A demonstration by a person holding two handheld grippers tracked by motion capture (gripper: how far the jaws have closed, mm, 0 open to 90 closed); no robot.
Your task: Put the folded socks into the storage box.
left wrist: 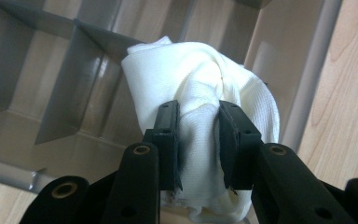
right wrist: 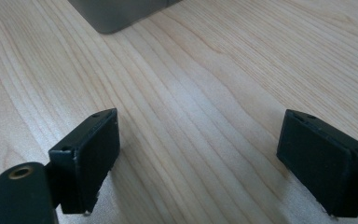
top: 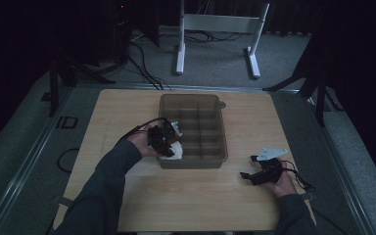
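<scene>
While left gripper [left wrist: 198, 135] clenches white cloth [left wrist: 200, 79] over grey tray [top: 215, 105], right gripper [right wrist: 198, 163] — jaws released

One translucent grey plastic divided bin [top: 193, 105] sits on one light wooden table [top: 186, 196]. One bunched white cloth [left wrist: 200, 88] is present. Two black two-jaw grippers: left [top: 169, 142], right [top: 248, 175].

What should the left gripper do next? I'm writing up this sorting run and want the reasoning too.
Probably lower a little and then open. The left gripper is shut on a bunched white cloth, held over a near-left compartment of the grey divided bin. The cloth hangs inside the bin walls, so releasing there should drop it in. The right gripper is open over the wooden table.
</scene>
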